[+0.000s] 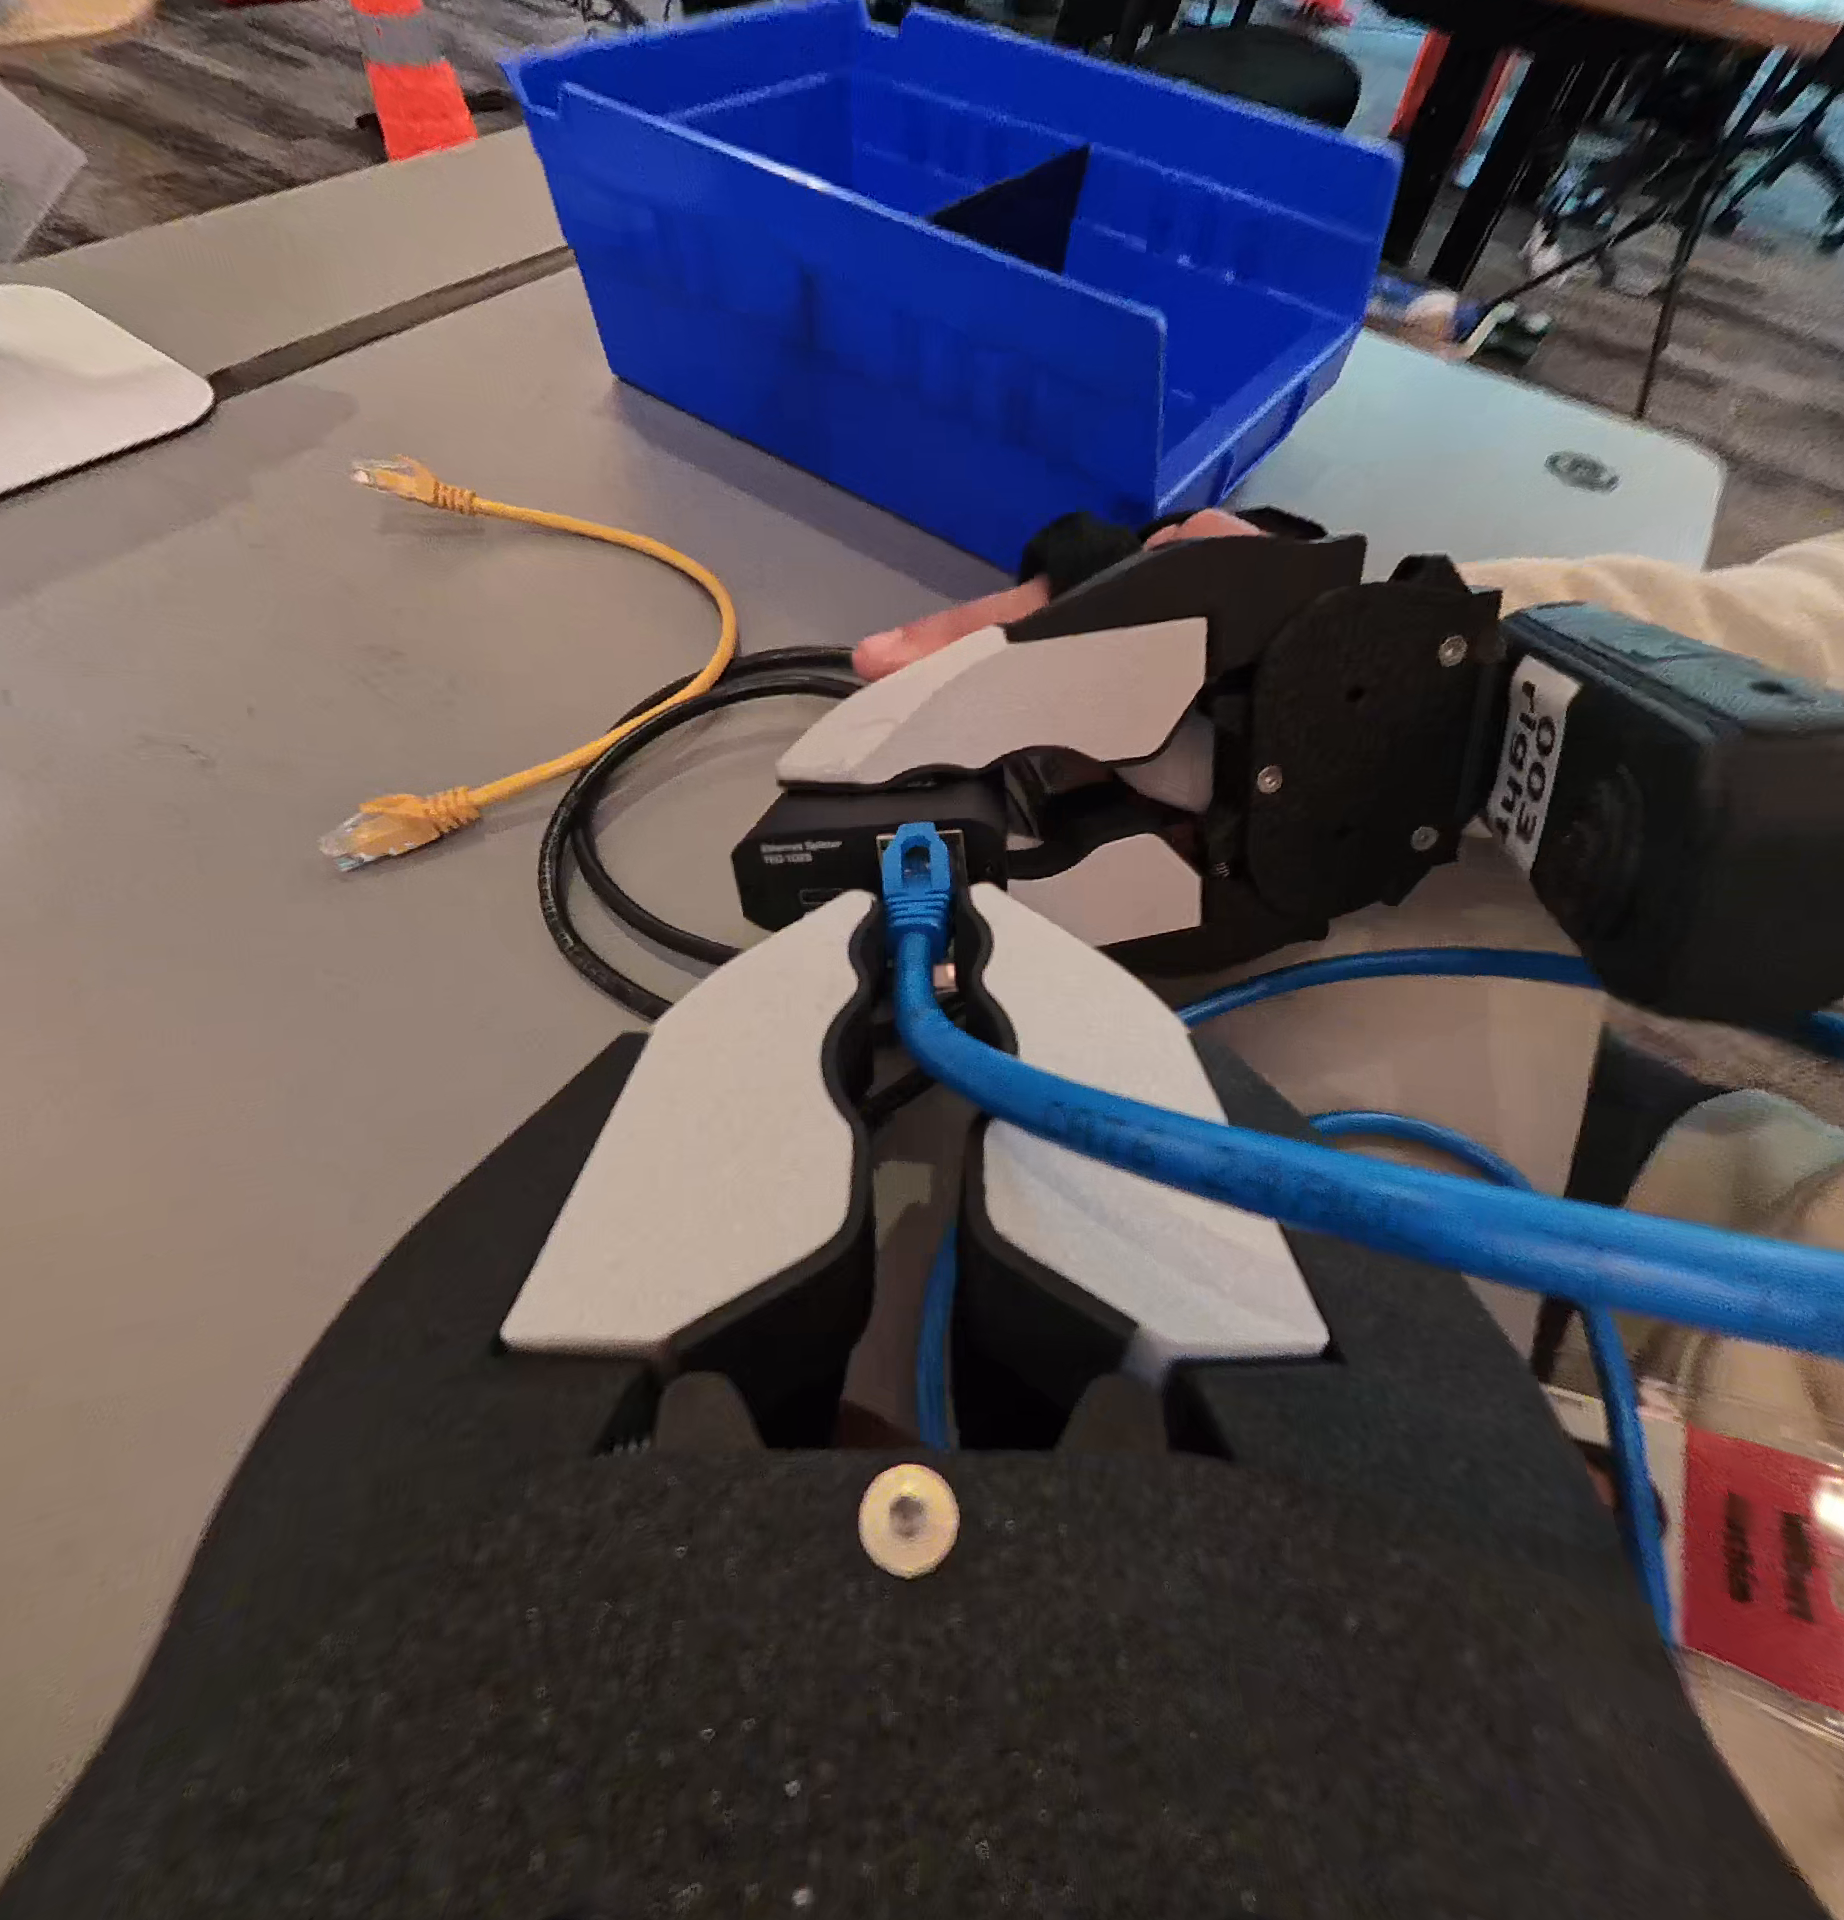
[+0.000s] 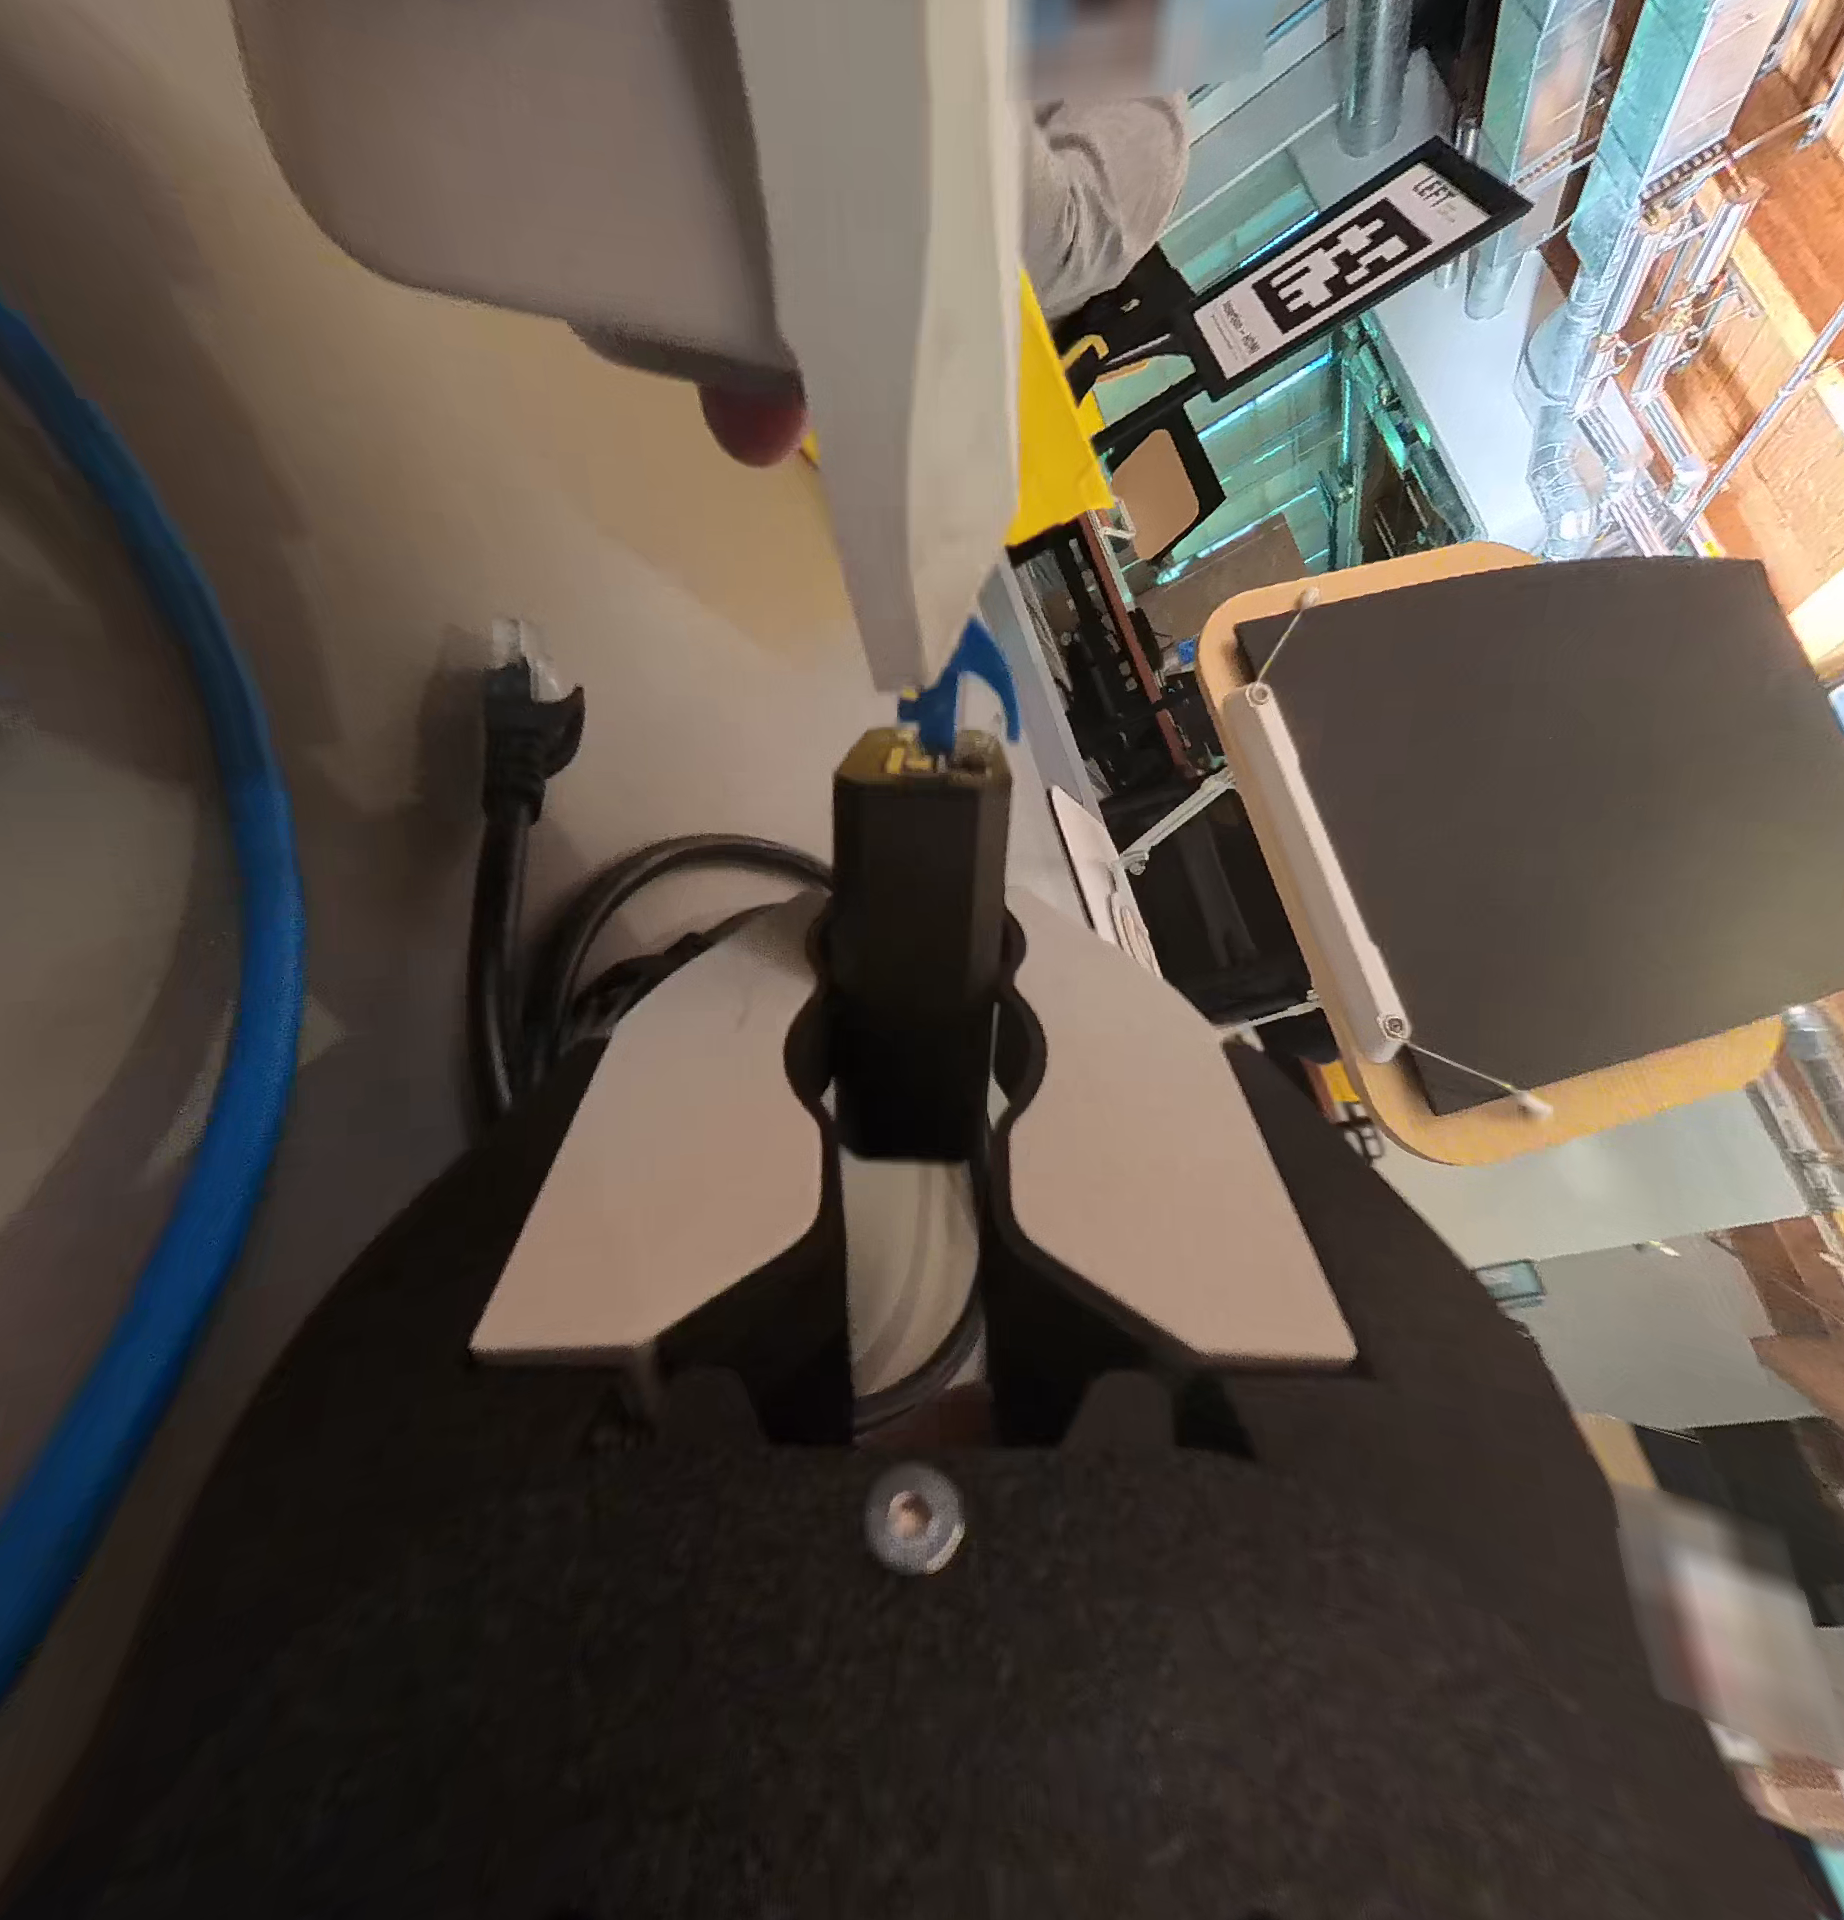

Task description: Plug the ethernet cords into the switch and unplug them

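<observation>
Over on the left of the grey desk (image 1: pixel 222 727) a yellow cord (image 1: pixel 627 665) lies loose, both plugs free, with a black cord (image 1: pixel 585 894) coiled just beside it. Behind them stands a blue bin (image 1: pixel 897 343). In the middle, the left tongs (image 1: pixel 923 935) sit pinched narrow around the blue cord (image 1: pixel 1261 1174) just behind its plug — that plug is seated in a port of the small black switch (image 1: pixel 804 873). From the right, the right tongs (image 1: pixel 897 821) come in sideways, clamped on the switch body and holding it just above the desk. In the right wrist view, the switch (image 2: pixel 913 935) stands gripped between the two pads — a black plug (image 2: pixel 523 717) lies on the desk to its left.
</observation>
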The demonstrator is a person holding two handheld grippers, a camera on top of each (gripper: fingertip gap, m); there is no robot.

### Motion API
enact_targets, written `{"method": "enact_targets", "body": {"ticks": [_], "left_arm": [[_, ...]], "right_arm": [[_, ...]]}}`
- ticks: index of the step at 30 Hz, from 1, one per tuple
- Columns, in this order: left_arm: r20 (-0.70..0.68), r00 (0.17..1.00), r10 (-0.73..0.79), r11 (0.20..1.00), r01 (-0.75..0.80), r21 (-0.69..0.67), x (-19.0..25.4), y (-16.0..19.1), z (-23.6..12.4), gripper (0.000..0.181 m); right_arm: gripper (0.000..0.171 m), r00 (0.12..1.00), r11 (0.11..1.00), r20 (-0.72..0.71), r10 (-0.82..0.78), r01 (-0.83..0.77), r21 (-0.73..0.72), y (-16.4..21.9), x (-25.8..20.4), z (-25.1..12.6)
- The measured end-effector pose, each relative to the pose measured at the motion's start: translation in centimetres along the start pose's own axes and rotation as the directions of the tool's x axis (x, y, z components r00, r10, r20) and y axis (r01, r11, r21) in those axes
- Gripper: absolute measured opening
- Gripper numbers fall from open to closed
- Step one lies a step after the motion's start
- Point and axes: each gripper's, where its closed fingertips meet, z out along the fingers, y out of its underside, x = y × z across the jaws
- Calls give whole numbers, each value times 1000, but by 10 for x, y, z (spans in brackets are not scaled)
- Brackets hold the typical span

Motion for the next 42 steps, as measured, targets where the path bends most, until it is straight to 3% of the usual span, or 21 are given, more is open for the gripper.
{"method": "enact_targets", "body": {"ticks": [5, 8, 10, 13, 18, 21, 22, 25, 27, 30, 32, 36, 39, 42], "left_arm": [[-65, 991, -118, 983, 126, 133, -31, -12, -31, 11], [-234, 946, -225, 929, 280, 241, -39, -24, -54, 11], [-347, 893, -285, 887, 383, 257, -38, -28, -61, 11], [-534, 773, -342, 848, 499, 179, -19, -28, -57, 11], [-748, 518, -414, 726, 684, 71, -3, -47, -57, 11], [-766, 483, -424, 726, 687, 32, 12, -49, -48, 11], [-770, 477, -424, 733, 680, 18, 18, -49, -45, 11], [-737, 528, -423, 770, 638, 14, 23, -49, -40, 12], [-653, 647, -393, 833, 552, 46, 22, -44, -36, 16], [-401, 865, -301, 927, 365, 90, 1, -31, -31, 22], [-194, 956, -220, 966, 241, 95, -25, -22, -33, 22], [147, 983, -111, 992, 100, 81, -80, -21, -57, 23], [161, 983, -82, 986, 56, 157, -85, -53, -87, 25], [64, 982, 175, 957, -185, 222, -36, -97, -104, 26]], "right_arm": [[32, 955, 962, 130, 268, -271, 7, -5, 15, -22], [40, 785, 837, 315, 533, -543, -63, -10, 20, -35], [45, 668, 763, 432, 606, -642, -78, -25, 23, -40], [47, 806, 849, 365, 465, -523, 73, -40, 42, -37], [38, 896, 912, 353, 270, -356, 206, -59, 36, -38], [38, 929, 944, 323, 180, -255, 209, -62, 29, -35], [28, 946, 948, 286, 152, -221, 228, -64, 30, -35], [26, 943, 950, 295, 151, -222, 222, -62, 32, -41], [25, 942, 958, 306, 138, -205, 201, -57, 36, -49], [25, 913, 954, 370, 172, -248, 169, -53, 50, -72], [25, 912, 962, 368, 184, -244, 124, -45, 65, -85], [25, 869, 982, 458, 189, -170, -83, -15, 66, -105], [25, 849, 966, 485, 209, -102, -238, 7, 63, -106], [25, 826, 966, 527, 199, -75, -248, -3, 55, -97]]}}
